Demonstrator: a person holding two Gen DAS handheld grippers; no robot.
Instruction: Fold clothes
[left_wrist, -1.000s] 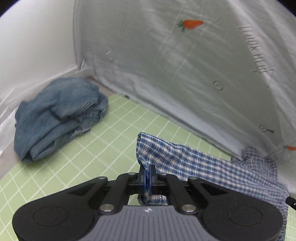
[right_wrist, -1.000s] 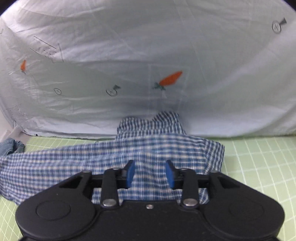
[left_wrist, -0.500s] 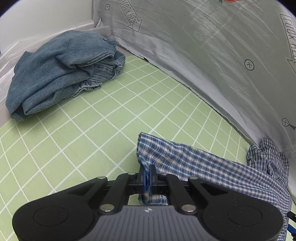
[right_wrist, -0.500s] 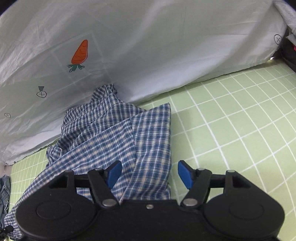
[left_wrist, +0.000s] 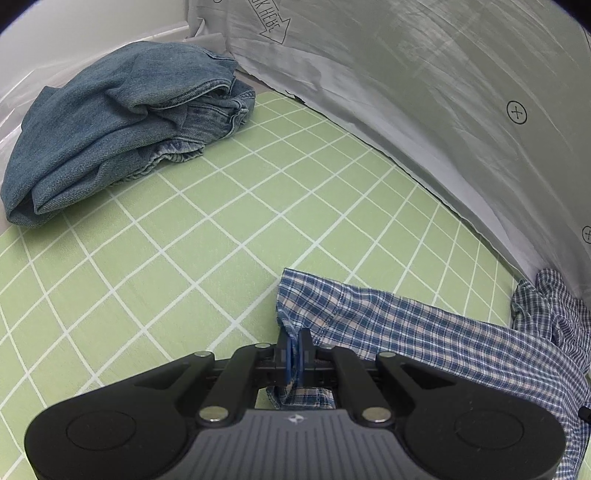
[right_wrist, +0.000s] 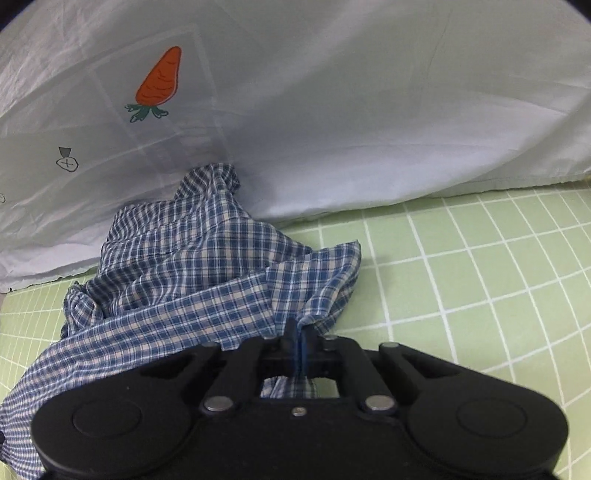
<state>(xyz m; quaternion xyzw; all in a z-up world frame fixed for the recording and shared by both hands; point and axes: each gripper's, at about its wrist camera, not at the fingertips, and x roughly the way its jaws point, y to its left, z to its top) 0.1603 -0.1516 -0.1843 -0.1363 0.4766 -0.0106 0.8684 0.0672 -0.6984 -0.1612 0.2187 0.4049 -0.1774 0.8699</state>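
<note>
A blue and white checked shirt (left_wrist: 424, 332) lies stretched across the green grid mat (left_wrist: 184, 258), bunched against the white sheet at its far end. My left gripper (left_wrist: 294, 345) is shut on one corner of the shirt, the cloth pinched between its blue pads. In the right wrist view the same shirt (right_wrist: 192, 266) spreads left and back, and my right gripper (right_wrist: 300, 334) is shut on a fold near its right edge. Both grippers sit low over the mat.
A heap of blue jeans (left_wrist: 118, 122) lies at the mat's far left. A white sheet (right_wrist: 332, 110) with carrot prints (right_wrist: 159, 79) hangs along the back. Open green mat (right_wrist: 480, 277) extends right of the shirt.
The right gripper swung right along the shirt, its jaws widened, then shut on the shirt's edge. The left gripper sank toward the mat, still holding its corner.
</note>
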